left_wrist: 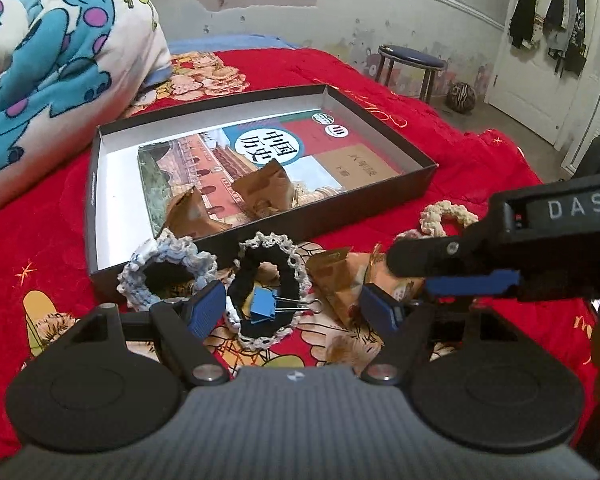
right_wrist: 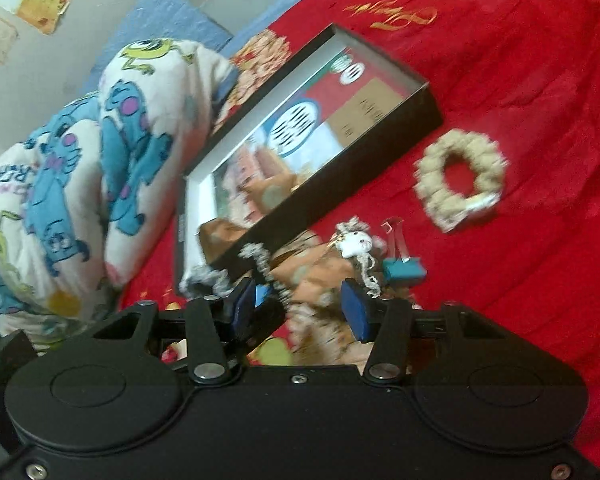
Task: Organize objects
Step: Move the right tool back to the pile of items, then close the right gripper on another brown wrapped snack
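A shallow black box (left_wrist: pixel 420 182) lies on the red bedspread, holding a history book (left_wrist: pixel 268 152) and two brown packets (left_wrist: pixel 264 188). In front of it lie a pale blue scrunchie (left_wrist: pixel 168 268), a black and white scrunchie (left_wrist: pixel 268 280) with a blue binder clip (left_wrist: pixel 264 308) on it, a brown packet (left_wrist: pixel 340 280) and a cream scrunchie (left_wrist: pixel 448 216). My left gripper (left_wrist: pixel 296 314) is open, its fingers either side of the clip and black scrunchie. My right gripper (right_wrist: pixel 300 310) is open over the brown packet (right_wrist: pixel 316 276). The box (right_wrist: pixel 380 152), a teal clip (right_wrist: pixel 404 268) and the cream scrunchie (right_wrist: pixel 460 178) show there.
A rolled blanket with blue monsters (left_wrist: pixel 60 60) lies left of the box. A stool (left_wrist: pixel 412 64) and a ball (left_wrist: pixel 462 96) stand on the floor beyond the bed. Clothes hang on a white door (left_wrist: pixel 552 12) at the right. The right gripper's body (left_wrist: pixel 540 240) reaches in from the right.
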`<state>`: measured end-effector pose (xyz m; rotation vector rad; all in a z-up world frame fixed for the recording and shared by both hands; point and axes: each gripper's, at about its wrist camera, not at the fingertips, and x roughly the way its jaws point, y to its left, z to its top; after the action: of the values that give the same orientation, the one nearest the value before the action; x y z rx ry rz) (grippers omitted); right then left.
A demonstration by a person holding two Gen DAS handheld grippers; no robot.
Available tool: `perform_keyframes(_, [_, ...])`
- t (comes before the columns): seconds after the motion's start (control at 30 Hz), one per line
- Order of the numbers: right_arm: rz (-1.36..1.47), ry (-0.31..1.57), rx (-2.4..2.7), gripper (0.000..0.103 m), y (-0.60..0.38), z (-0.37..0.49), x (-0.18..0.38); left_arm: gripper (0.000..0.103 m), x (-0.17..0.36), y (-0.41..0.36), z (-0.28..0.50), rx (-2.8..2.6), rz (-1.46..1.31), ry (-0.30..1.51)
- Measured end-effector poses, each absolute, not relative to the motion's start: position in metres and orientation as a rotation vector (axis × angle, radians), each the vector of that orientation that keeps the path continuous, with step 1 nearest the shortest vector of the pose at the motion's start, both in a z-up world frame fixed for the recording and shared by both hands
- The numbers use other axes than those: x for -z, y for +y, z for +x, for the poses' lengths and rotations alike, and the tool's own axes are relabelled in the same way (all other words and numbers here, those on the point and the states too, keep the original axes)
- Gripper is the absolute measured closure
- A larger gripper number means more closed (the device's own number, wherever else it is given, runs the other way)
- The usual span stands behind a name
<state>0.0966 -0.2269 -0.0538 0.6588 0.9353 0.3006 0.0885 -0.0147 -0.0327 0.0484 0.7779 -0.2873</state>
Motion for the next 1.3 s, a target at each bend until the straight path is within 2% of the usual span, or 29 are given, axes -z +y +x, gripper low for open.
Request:
perform_keyframes(0.5, [0.651,0.99,-0.253,0.056,-0.224,0.119,0.075,0.019,0.043,-0.03,0.095,0.316,0.037,0.77])
perform_keyframes(0.87, [0.77,0.975,-0.224,0.056,-0.237,0.132,0.086,0.019,0.049,-0.046,0.105,0.349,0.037,0.706])
perform_keyframes(1.13, [0.81,0.962,-0.223,0.053,-0.24,0.139,0.091,0.029,0.054,-0.054,0.102,0.332,0.095,0.688])
perform_keyframes(1.3, [0.81,0.956,-0.226,0.051,-0.239,0.139,0.091,0.029,0.042,-0.053,0.092,0.314,0.098,0.613])
